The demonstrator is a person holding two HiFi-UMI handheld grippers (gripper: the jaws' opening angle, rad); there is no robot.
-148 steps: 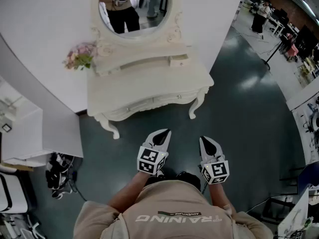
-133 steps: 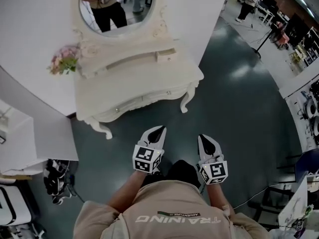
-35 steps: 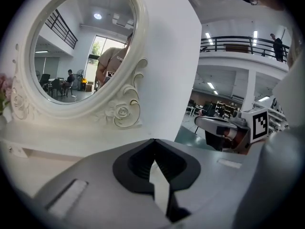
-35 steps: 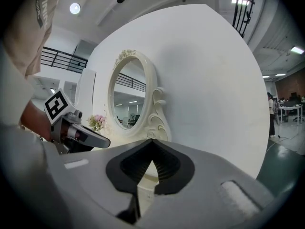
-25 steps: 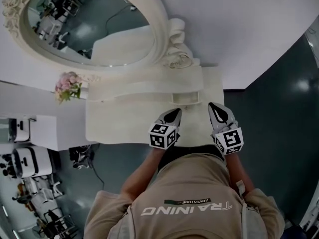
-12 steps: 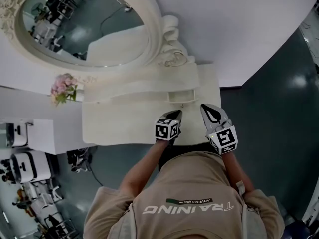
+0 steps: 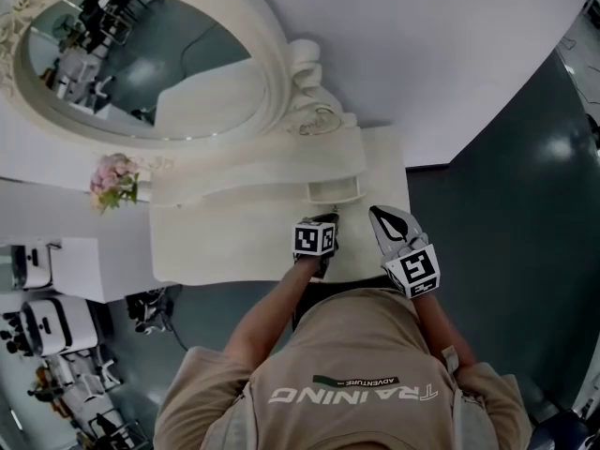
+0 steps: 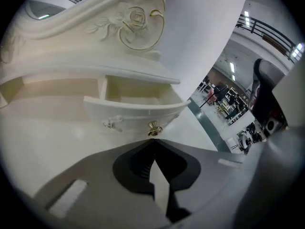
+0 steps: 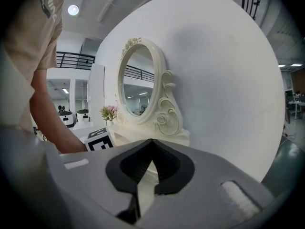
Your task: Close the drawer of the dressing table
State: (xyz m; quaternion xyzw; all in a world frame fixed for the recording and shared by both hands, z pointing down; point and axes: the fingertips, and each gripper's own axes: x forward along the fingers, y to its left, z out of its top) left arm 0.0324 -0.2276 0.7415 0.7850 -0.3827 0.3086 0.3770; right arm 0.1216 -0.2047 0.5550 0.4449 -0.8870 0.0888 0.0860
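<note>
The cream dressing table (image 7: 220, 242) stands against the white wall. Its small upper drawer (image 7: 335, 190) is pulled out; in the left gripper view the drawer front (image 8: 136, 116) with its gold knob (image 8: 153, 128) fills the middle. My left gripper (image 7: 327, 217) is shut and empty, its tips (image 8: 152, 140) just short of the knob. My right gripper (image 7: 382, 214) hovers over the table's right end, beside the drawer. It is shut too (image 9: 151, 140), with nothing in it.
An oval mirror (image 7: 141, 64) in a carved frame rises behind the tabletop. Pink flowers (image 7: 114, 178) stand at the table's left end. Dark floor (image 7: 506, 251) lies to the right. White furniture and gear (image 7: 47, 279) crowd the left side.
Since the oldest frames I have walked up to the table. In the last second my left gripper moved forward to the drawer front; the right gripper shifted slightly left.
</note>
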